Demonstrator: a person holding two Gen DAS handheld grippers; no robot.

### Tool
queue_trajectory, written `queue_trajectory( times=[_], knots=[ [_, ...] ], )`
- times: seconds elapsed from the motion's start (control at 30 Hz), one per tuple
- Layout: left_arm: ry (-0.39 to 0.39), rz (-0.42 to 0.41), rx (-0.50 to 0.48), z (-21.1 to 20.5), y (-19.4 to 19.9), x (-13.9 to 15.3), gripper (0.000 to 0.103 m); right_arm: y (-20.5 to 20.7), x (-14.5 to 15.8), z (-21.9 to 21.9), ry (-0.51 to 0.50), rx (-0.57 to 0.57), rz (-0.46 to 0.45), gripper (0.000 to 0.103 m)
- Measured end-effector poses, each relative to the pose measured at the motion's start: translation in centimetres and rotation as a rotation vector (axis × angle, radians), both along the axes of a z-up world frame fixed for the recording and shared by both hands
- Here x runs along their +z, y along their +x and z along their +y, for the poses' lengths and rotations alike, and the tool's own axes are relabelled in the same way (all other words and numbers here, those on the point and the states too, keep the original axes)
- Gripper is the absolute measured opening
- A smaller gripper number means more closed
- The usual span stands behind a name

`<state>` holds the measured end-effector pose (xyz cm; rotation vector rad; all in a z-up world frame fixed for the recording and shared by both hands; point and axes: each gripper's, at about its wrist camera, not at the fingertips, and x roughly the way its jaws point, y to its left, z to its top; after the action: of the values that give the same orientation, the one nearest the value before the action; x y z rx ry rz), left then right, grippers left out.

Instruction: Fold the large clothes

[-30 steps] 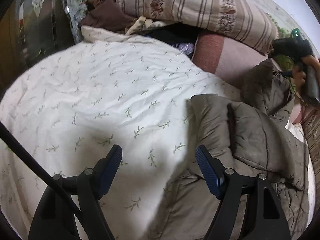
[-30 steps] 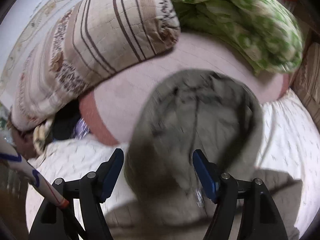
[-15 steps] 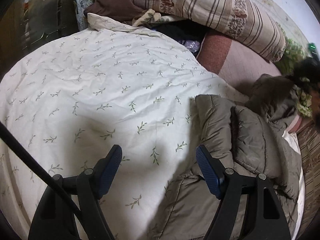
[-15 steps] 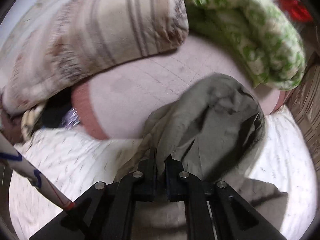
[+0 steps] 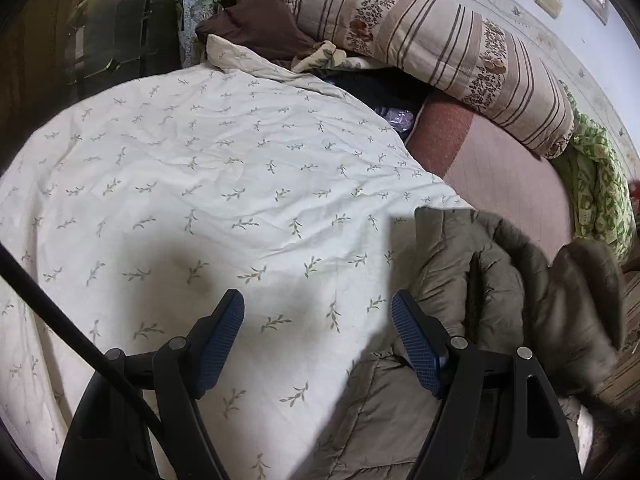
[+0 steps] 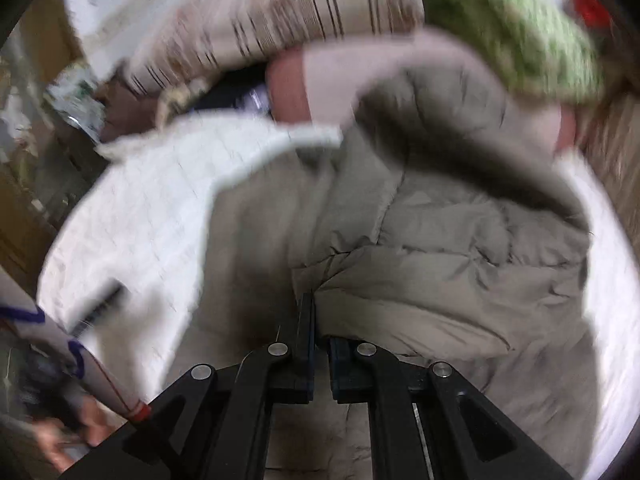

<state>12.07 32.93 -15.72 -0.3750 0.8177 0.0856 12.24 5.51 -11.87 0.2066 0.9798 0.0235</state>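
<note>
A large grey-olive padded jacket [image 5: 480,280] lies bunched on the right side of a bed with a white leaf-print cover [image 5: 200,184]. My left gripper [image 5: 318,336] is open and empty, low over the cover at the jacket's left edge. In the right wrist view the jacket [image 6: 420,248] fills the middle, blurred by motion. My right gripper [image 6: 322,344] is shut on a fold of the jacket, with fabric pinched between its fingers. A hood-like part of the jacket [image 6: 432,112] lies at the far end.
A striped bolster pillow [image 5: 440,44] and a green patterned blanket [image 5: 596,188] lie along the head of the bed above a pink cushion [image 5: 500,168]. Brown clothes [image 5: 256,24] are piled at the back. A dark cabinet [image 5: 80,40] stands at the left.
My right gripper closed on the jacket and has pulled its upper part down and toward me, over the rest of the jacket. The left gripper stays open with only a small shift.
</note>
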Motion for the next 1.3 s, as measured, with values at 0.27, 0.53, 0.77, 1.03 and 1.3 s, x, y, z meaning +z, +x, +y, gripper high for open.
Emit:
queue_trajectory(
  times=[0.27,0.53,0.77,1.03,1.3],
  knots=[
    [0.029,-0.004,-0.002,-0.5,-0.1,0.2,0.076,3.1,-4.6,-0.7,-0.005,-0.035,0.059,0.02],
    [0.034,-0.004,-0.019,-0.9,-0.1,0.2,0.076,-3.8,2.6,-4.2,-0.016,0.046,-0.026,0.057],
    [0.032,0.018,-0.021,-1.1,0.3,-0.3,0.076,0.3,7.4,-8.9,-0.173,-0.103,-0.152,0.057],
    [0.054,0.034,-0.054,-2.0,0.7,-0.5,0.076,10.3,1.3,-9.4,-0.275,-0.211,-0.039,0.057],
    [0.05,0.042,-0.091,-2.6,0.5,-0.6,0.076,5.0,-6.4,-10.4,-0.163,-0.199,0.065,0.057]
  ],
)
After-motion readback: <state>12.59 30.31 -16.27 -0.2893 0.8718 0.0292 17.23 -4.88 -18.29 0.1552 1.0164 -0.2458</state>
